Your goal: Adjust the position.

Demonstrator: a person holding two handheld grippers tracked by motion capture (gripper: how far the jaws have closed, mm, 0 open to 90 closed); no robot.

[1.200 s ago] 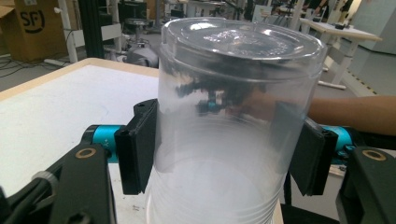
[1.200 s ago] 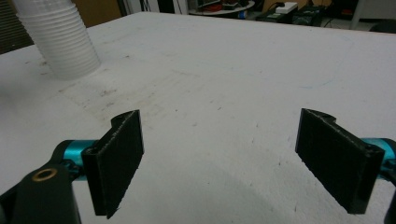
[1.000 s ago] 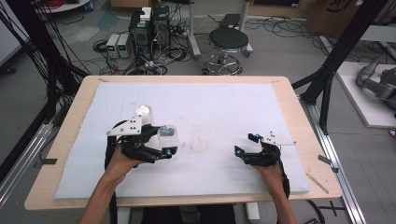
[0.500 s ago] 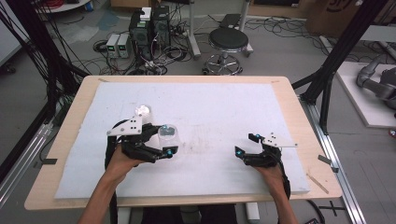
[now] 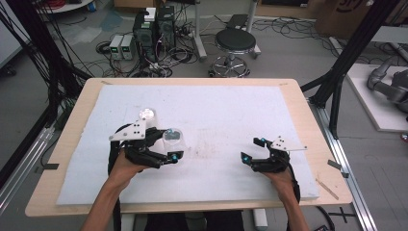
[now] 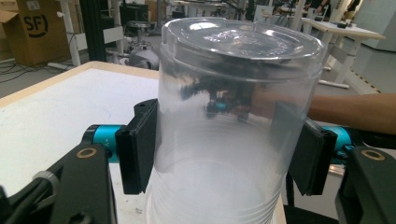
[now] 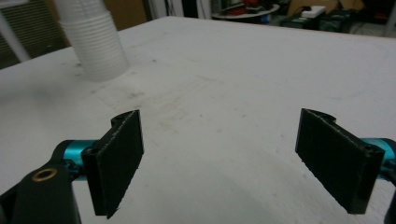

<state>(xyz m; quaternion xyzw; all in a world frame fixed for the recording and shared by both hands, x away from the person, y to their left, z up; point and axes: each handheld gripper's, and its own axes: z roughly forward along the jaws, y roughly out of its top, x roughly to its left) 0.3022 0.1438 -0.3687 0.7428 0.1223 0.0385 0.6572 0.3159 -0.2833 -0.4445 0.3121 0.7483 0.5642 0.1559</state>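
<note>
While the left gripper point(image 5: 169, 144) clamps the upturned clear cup point(image 6: 238, 126), the right gripper point(image 5: 252, 149) gapes

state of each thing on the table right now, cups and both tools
clear cup: upside down, standing on the white mat, clamped between the jaws
left tool: shut on the clear cup
right tool: open, empty, jaws wide apart over the mat
second cup: standing free behind the left tool

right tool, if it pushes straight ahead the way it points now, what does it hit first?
Probably nothing close: the right tool is open over bare white mat. The stack of upturned cups stands far off to the left of its line, though depth is hard to judge.
</note>
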